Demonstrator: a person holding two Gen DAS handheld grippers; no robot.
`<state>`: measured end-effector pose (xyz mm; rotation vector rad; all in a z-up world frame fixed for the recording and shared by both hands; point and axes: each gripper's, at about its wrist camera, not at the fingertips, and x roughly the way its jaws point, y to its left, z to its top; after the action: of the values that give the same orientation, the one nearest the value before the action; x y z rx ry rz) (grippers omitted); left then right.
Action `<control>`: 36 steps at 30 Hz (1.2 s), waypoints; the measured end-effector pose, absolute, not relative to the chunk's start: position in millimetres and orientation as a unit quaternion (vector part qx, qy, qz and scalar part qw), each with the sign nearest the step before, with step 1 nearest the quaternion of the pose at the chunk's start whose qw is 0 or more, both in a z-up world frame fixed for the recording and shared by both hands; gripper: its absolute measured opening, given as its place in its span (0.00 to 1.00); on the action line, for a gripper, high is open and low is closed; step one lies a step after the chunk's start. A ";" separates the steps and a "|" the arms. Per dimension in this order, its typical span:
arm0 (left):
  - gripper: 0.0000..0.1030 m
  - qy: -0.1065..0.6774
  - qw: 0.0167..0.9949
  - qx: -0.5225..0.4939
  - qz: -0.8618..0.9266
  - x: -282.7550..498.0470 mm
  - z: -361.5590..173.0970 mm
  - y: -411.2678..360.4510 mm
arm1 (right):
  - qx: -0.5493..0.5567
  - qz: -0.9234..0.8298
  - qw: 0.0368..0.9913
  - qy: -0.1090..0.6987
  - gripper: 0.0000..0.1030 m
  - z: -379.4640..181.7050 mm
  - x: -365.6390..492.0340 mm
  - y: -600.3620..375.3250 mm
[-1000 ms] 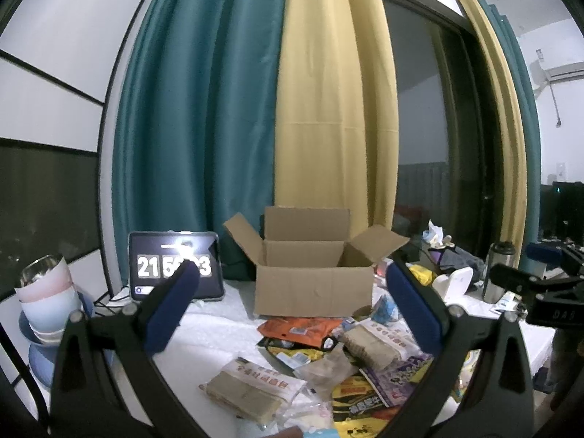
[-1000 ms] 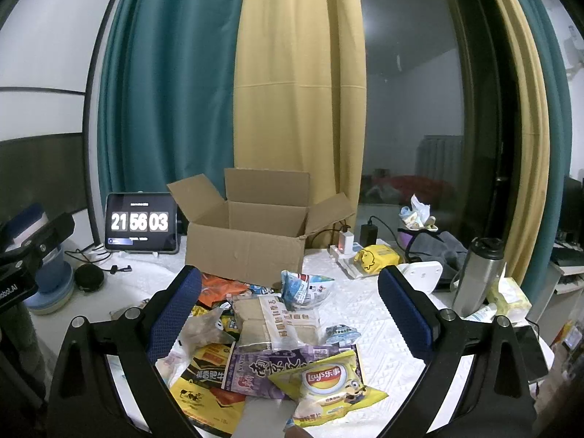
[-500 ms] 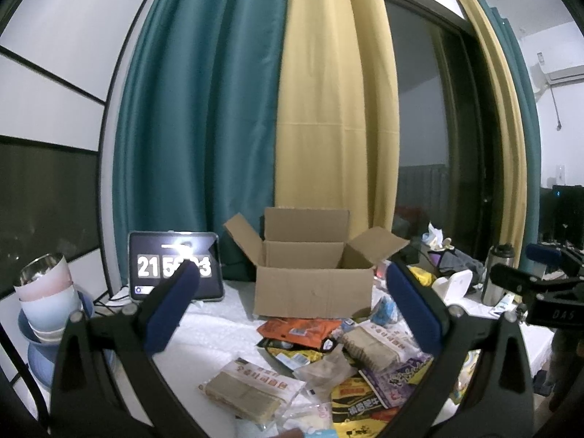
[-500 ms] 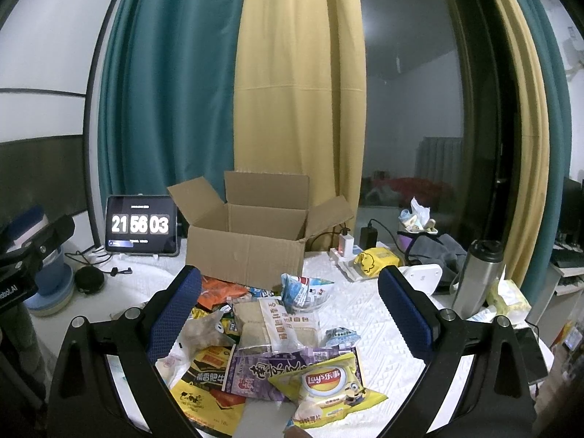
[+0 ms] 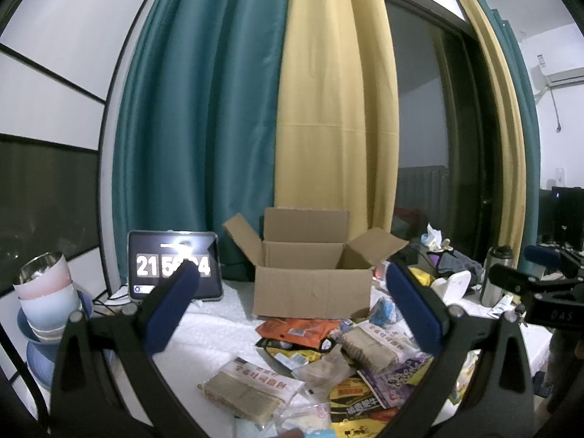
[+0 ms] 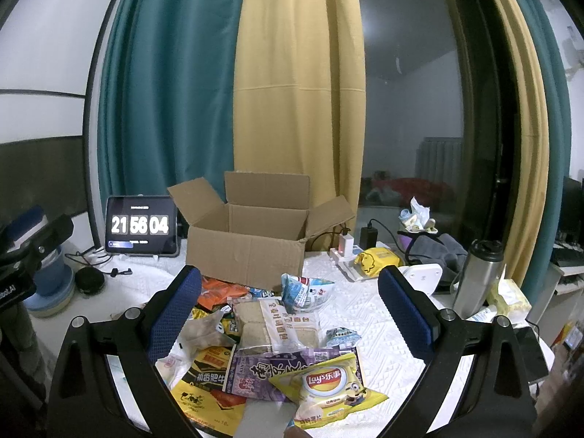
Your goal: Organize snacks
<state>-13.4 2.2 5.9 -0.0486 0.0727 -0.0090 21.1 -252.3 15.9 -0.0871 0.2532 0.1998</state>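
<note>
The bench, covered in a white quilted cloth, carries everything. At its far middle stands a plain brown cardboard box, flaps spread open; no packet shows inside it, though its floor is hidden. So I judge the sorting barely begun, with the whole pile left to move.

The snacks lie in a loose heap near the box's front. A wrapped block of sandwich biscuits sits in the middle; a glossy purple packet and a puffy yellow chip bag overlap nearer, an orange foil packet lies farther left, and a crumpled blue-and-white bag lies farther right. A second flat biscuit pack lies apart on the left.

The right tool hangs above the heap, spread wide and holding nothing. The left tool is equally wide and empty.
</note>
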 end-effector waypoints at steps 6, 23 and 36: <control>1.00 0.036 0.999 -0.024 -0.005 -13.6 5.9 2.4 | -0.043 0.100 0.986 0.126 0.97 16.4 21.7 -252.2; 1.00 0.036 0.999 -0.025 -0.003 -13.9 8.1 1.4 | -0.043 0.100 0.986 0.125 0.97 17.2 21.4 -253.2; 1.00 0.052 0.998 -0.026 -0.002 -2.2 6.0 -2.8 | -0.044 0.099 0.986 0.129 0.97 16.3 21.9 -254.5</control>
<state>-2.2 -2.8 6.0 -0.0514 0.1040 -0.0049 21.9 -254.5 16.3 -0.0880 0.2584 0.1989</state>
